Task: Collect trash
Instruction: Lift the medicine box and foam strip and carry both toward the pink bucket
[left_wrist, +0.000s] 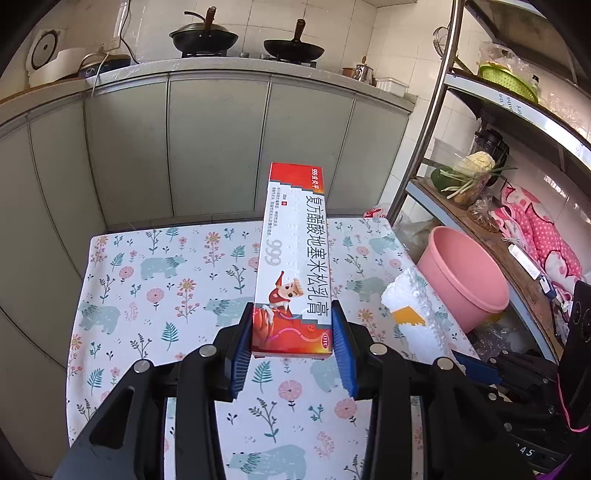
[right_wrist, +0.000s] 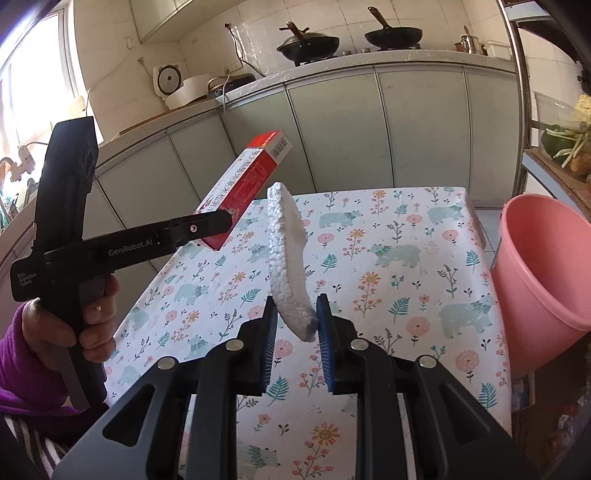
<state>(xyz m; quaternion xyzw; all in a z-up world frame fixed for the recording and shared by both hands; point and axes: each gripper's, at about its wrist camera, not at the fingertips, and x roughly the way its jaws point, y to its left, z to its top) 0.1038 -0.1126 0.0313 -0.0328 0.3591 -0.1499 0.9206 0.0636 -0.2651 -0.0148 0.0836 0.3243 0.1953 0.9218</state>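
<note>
My left gripper (left_wrist: 293, 325) is shut on the near end of a long red and white ointment box (left_wrist: 291, 254), held above the table and pointing away from me. The right wrist view shows that box (right_wrist: 251, 173) raised at the left, with the left gripper (right_wrist: 221, 221) clamped on it and a hand in a purple sleeve (right_wrist: 74, 325) on the handle. My right gripper (right_wrist: 297, 321) is shut on the lower end of a curved white foam piece (right_wrist: 286, 258), which stands upright above the table. The foam (left_wrist: 413, 306) also shows at the right of the left wrist view.
A pink plastic bucket (right_wrist: 539, 266) stands just off the table's right edge, also pink bucket (left_wrist: 461, 273). The table carries a floral bear-print cloth (right_wrist: 388, 258). Grey kitchen cabinets (left_wrist: 207, 147) stand behind, and a metal shelf rack (left_wrist: 480, 206) with vegetables is at the right.
</note>
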